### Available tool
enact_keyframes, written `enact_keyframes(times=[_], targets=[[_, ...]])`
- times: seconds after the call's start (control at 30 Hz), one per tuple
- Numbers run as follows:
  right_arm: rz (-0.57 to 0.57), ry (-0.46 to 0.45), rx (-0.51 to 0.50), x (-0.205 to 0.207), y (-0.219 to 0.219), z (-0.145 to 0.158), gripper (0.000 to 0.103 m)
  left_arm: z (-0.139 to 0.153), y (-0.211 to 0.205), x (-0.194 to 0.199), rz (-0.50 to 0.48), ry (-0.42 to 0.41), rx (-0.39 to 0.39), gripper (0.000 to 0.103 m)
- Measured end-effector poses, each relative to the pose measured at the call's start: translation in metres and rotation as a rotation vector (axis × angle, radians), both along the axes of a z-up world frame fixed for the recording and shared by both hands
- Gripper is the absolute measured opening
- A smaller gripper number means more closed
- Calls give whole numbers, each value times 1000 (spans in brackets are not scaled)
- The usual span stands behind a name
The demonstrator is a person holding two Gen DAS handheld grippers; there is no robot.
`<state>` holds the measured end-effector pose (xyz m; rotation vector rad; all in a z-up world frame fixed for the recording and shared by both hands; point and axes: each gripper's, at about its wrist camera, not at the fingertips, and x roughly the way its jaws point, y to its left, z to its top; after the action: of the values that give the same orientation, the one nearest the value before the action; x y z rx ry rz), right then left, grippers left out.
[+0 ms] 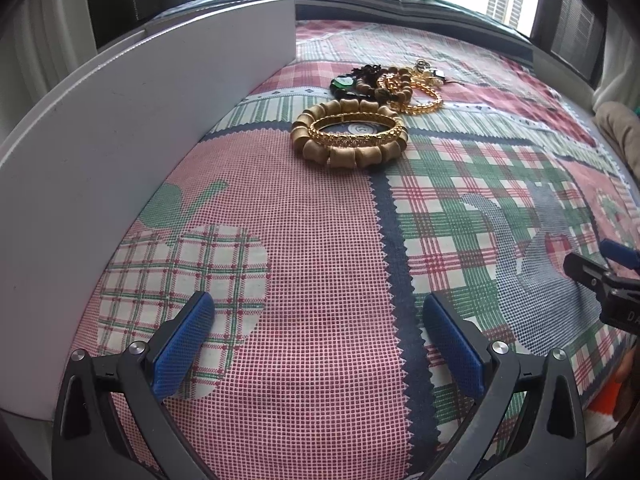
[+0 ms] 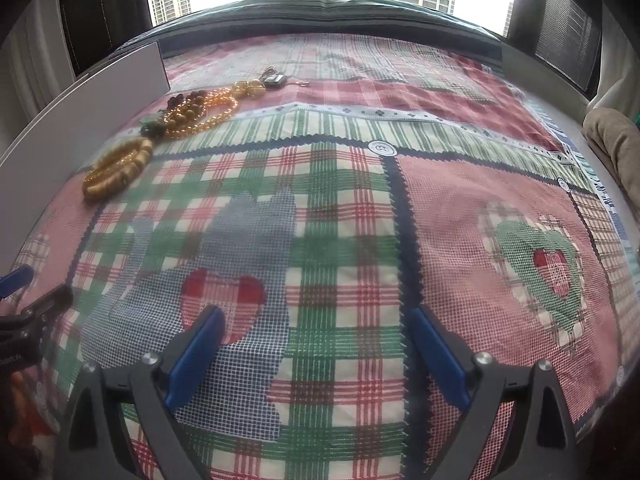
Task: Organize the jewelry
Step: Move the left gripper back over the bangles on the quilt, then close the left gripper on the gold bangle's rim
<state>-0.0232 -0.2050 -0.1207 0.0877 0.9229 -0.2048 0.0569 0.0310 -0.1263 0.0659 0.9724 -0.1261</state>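
A pile of jewelry lies on a patchwork cloth. Nearest in the left wrist view is a wooden bead bracelet [image 1: 344, 156] with a gold bangle [image 1: 358, 136] resting on it. Behind lie a green pendant [image 1: 344, 82], brown bead strands [image 1: 372, 84] and a gold chain bracelet [image 1: 424, 100]. The right wrist view shows the same pile at far left: the wooden bracelet [image 2: 116, 168] and amber bead strands [image 2: 200, 114]. My left gripper [image 1: 318, 344] is open and empty, well short of the jewelry. My right gripper [image 2: 316, 356] is open and empty, over the cloth to the right.
A white box wall [image 1: 120, 132] runs along the left of the cloth, also seen in the right wrist view [image 2: 80, 108]. A small metal clasp item [image 2: 274, 79] lies behind the beads. A beige cushion [image 2: 616, 140] sits at the right edge. A window is behind.
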Motion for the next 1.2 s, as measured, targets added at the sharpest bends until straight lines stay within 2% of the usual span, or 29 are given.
enact_keyframes(times=[0.07, 0.27, 0.33, 0.43, 0.5, 0.67, 0.77, 0.8, 0.87, 0.93, 1.0, 1.07, 1.13, 1.17, 1.2], targets=[[9, 7, 0, 1, 1, -1, 100, 0, 0, 0, -10, 1, 0, 103], [25, 17, -7, 2, 2, -1, 100, 1, 2, 2, -49, 22, -12, 102], [38, 6, -10, 0, 2, -1, 100, 7, 10, 3, -69, 45, -65, 102], [51, 6, -9, -1, 2, -1, 101, 23, 24, 8, -94, 57, -191, 102], [54, 7, -9, -1, 2, -1, 101, 36, 26, 13, -119, 51, -218, 102], [55, -3, -11, -2, 2, -1, 101, 74, 0, 33, -217, -55, -127, 102], [56, -6, -11, -2, 2, -1, 101, 80, -28, 49, -357, -81, -104, 99], [55, -5, -11, -2, 2, -1, 101, 78, -39, 53, -398, -87, -71, 91], [54, -4, -11, -3, 2, -1, 101, 66, -60, 62, -478, -91, 38, 82], [49, -2, -10, -3, 2, -1, 101, 52, -73, 69, -527, -104, 147, 80], [45, -2, -10, -4, 2, -1, 101, 41, -78, 76, -546, -104, 213, 73], [44, -3, -9, -5, 2, -1, 101, 33, -73, 87, -528, -61, 213, 65], [45, -5, -9, -5, 2, -1, 101, 28, -64, 96, -487, -13, 174, 55], [45, -5, -8, -5, 2, -1, 101, 25, -59, 99, -467, 7, 155, 45], [45, -5, -9, -5, 2, -1, 101, 23, -56, 102, -452, 24, 139, 29]])
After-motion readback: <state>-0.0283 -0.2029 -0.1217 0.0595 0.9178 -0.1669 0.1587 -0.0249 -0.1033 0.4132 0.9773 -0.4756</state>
